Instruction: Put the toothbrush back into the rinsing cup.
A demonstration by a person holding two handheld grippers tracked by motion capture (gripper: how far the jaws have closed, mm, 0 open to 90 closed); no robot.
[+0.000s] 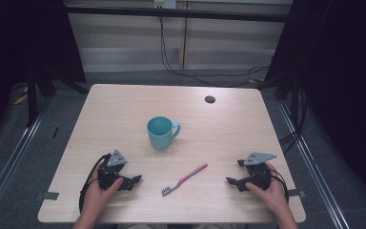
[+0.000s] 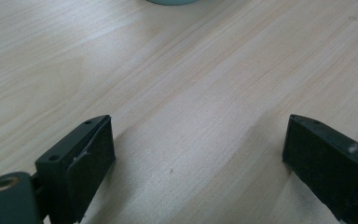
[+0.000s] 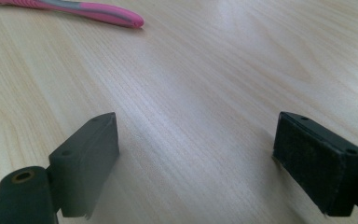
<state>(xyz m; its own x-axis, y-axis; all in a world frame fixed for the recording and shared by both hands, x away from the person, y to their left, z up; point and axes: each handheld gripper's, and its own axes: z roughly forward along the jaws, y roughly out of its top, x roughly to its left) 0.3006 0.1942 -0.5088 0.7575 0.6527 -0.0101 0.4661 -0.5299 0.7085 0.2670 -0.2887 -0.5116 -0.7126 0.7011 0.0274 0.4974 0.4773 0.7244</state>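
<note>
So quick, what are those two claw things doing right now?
Left gripper: open, holding nothing, resting on the table.
Right gripper: open, holding nothing.

table [image 1: 124,109]: pale matt wood grain | toothbrush [image 1: 185,178]: glossy pink plastic | mug [image 1: 161,133]: smooth teal

Mug [image 1: 160,133] sits mid-table [image 1: 124,105], toothbrush [image 1: 184,179] lies nearer, just right of it, angled with its head to the near left. Left gripper [image 1: 134,181] rests near-left, right gripper [image 1: 232,182] near-right, toothbrush between them. A round hole [image 1: 210,99] sits far right.
</note>
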